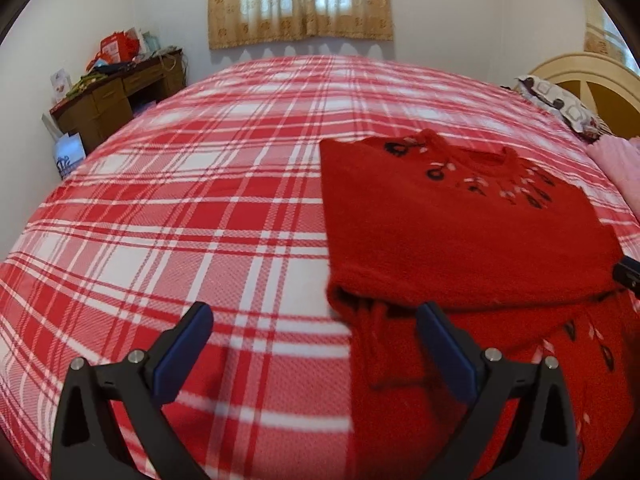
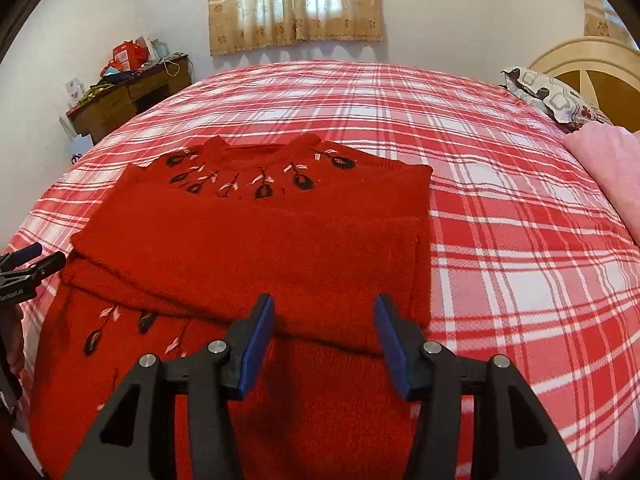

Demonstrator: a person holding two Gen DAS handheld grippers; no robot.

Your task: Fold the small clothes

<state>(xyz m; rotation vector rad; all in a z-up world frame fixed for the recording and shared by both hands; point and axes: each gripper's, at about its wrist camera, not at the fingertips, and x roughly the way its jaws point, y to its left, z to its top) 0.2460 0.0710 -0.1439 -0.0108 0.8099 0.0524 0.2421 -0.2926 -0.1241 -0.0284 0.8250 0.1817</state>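
A red knitted sweater (image 2: 256, 248) with dark embroidered flowers lies on the bed, its sleeves folded across the body. It also shows at the right of the left wrist view (image 1: 460, 232). My right gripper (image 2: 325, 308) is open and empty, just above the sweater's lower part. My left gripper (image 1: 314, 318) is open and empty, over the plaid sheet beside the sweater's left edge; its tip shows in the right wrist view (image 2: 28, 254). The right gripper's tip shows at the right edge of the left wrist view (image 1: 628, 272).
The bed has a red and white plaid sheet (image 1: 180, 208). A patterned pillow (image 2: 548, 96) and a pink blanket (image 2: 608, 160) lie at the headboard end on the right. A cluttered wooden desk (image 1: 116, 96) stands at the far left, under a curtained window (image 1: 300, 0).
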